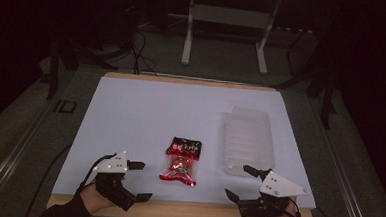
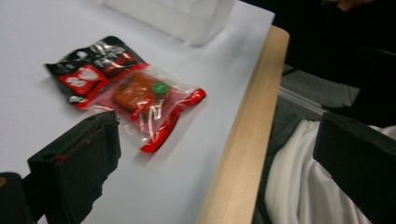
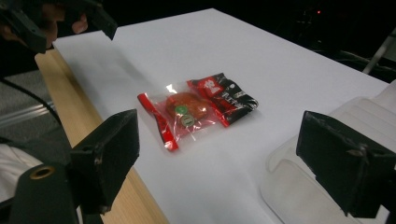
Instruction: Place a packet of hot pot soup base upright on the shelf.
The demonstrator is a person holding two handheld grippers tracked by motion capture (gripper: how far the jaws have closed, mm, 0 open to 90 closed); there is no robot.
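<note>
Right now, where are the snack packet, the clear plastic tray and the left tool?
snack packet point(image 1: 180, 162), high view, clear red middle.
clear plastic tray point(image 1: 248, 139), high view, ribbed top.
left tool point(image 1: 141, 181), high view, gap between its open tips.

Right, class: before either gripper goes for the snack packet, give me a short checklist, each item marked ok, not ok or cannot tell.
1. Left gripper open, nothing between its jaws: ok.
2. Right gripper open, nothing between its jaws: ok.
3. Snack packet lies flat on the white sheet, between the two grippers, touched by neither: ok.
4. Clear plastic tray sits apart from the packet, beyond the right gripper: ok.
5. Tray ready to take the packet, no lid over it: cannot tell.
6. Packet well in from the table's wooden front edge: ok.
</note>
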